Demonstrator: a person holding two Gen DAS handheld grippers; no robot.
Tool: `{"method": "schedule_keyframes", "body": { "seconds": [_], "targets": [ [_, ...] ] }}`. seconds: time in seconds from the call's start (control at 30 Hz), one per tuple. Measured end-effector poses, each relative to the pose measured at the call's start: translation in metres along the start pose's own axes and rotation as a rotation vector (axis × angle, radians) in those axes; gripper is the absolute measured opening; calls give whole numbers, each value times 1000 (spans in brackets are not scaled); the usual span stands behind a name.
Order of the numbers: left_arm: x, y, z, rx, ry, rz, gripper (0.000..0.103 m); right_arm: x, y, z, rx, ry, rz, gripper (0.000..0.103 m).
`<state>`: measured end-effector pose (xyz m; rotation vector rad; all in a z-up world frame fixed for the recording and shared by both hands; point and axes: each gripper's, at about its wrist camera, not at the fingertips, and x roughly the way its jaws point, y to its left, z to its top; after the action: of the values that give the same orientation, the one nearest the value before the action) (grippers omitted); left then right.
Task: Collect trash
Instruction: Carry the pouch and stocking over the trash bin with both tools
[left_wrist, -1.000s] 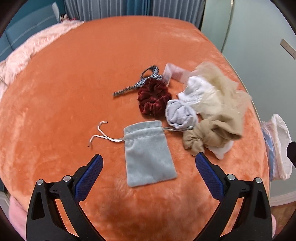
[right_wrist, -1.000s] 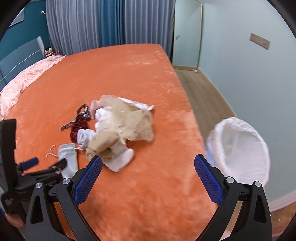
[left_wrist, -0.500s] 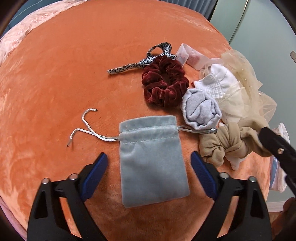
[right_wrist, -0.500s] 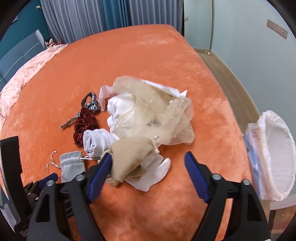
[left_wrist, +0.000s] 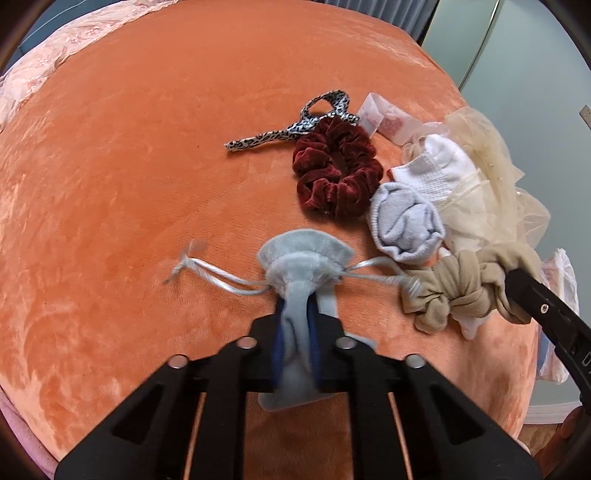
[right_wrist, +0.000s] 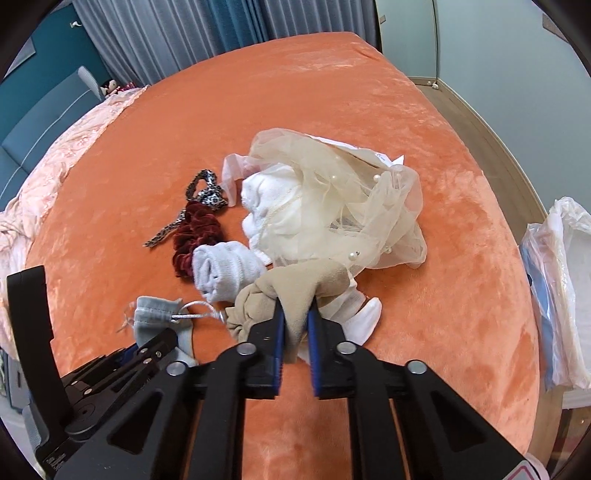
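My left gripper (left_wrist: 297, 314) is shut on a grey velvet drawstring pouch (left_wrist: 304, 258), bunched between its blue pads on the orange bed. My right gripper (right_wrist: 295, 314) is shut on a tan knotted stocking (right_wrist: 288, 291), which also shows in the left wrist view (left_wrist: 458, 288). Beside them lie a rolled pale grey sock (left_wrist: 406, 225), a dark red velvet scrunchie (left_wrist: 336, 171), a leopard-print band (left_wrist: 295, 129), a white sock (left_wrist: 439, 166) and a cream tulle veil with pearls (right_wrist: 343, 203).
The orange velvet bed cover (right_wrist: 295, 92) fills both views. A white bin lined with a plastic bag (right_wrist: 565, 295) stands on the floor off the bed's right edge. A pink quilt (right_wrist: 55, 162) lies at the left. A clear plastic wrapper (left_wrist: 384, 118) lies behind the scrunchie.
Both grippers were open and above the bed. Both have moved down and closed, the left on the grey pouch, the right on the tan stocking. The pouch is now bunched up.
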<state>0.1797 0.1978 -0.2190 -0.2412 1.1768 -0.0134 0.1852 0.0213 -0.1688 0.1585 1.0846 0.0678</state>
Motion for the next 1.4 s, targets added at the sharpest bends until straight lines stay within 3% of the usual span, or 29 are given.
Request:
{"method": "schedule_keyframes", "body": {
  "seconds": [0.33,0.57,1.03,1.4],
  "targets": [
    [-56,-15,-7,43,-81,-36,4,-59,-4,-4,-3,-98,16,5],
    [-110,-55,-11,111,-162,-80,4,-118,-27,-7,33,-207,16,4],
    [-196,-194,-29,344,-281,-250,4,-230,-118,-12,101,-415,-83,5],
    [-213,-303,-42,512,-287,-358,4,-261,-207,-16,183,-469,-185,5]
  ]
}}
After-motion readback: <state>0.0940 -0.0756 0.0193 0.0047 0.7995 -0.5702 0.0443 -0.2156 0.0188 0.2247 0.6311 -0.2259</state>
